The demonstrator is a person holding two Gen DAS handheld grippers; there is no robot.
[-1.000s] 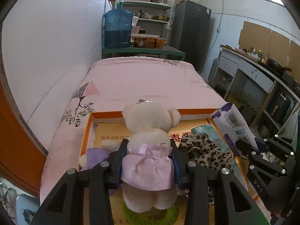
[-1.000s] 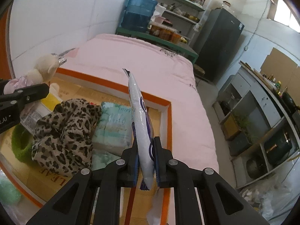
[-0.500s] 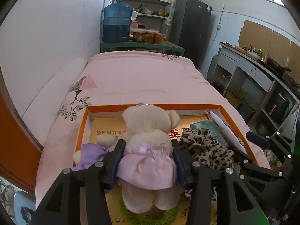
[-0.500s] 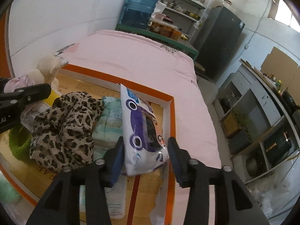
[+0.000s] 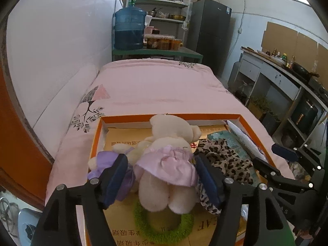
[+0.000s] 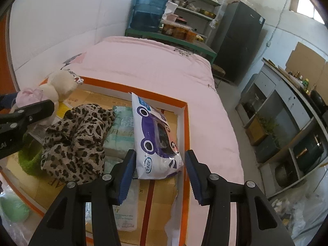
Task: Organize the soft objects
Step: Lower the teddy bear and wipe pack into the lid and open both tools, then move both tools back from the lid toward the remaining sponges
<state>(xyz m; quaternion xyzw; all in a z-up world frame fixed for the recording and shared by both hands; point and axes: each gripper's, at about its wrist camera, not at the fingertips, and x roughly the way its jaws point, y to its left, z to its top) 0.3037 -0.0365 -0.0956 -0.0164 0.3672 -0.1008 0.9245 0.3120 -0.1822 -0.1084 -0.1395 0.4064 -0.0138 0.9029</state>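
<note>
A shallow orange-rimmed box (image 5: 170, 116) lies on a pink bed (image 5: 155, 86), and the soft things sit inside it. The left gripper (image 5: 160, 177) hangs over the near left part of the box with its jaws spread wide; they have just been opening. A cream teddy bear (image 5: 172, 141) in a pink dress stands between them, its skirt close to the right pad, a clear gap on the left, neither pad pressing on it. A second small toy in purple (image 5: 106, 162) lies just left of the bear, partly behind the left finger. A green fuzzy ring (image 5: 164, 225) lies under the bear's feet, near the front of the box. Right of the bear a leopard-print cloth (image 6: 75, 141) is heaped in the middle of the box, beside a pale green tissue pack (image 6: 121, 133).

The right gripper (image 6: 160, 166) is over the right side of the box, its jaws about half open after just opening. A white and purple packet (image 6: 155, 141) lies between the pads, loose, leaning against the right wall of the box and touching neither pad
</note>
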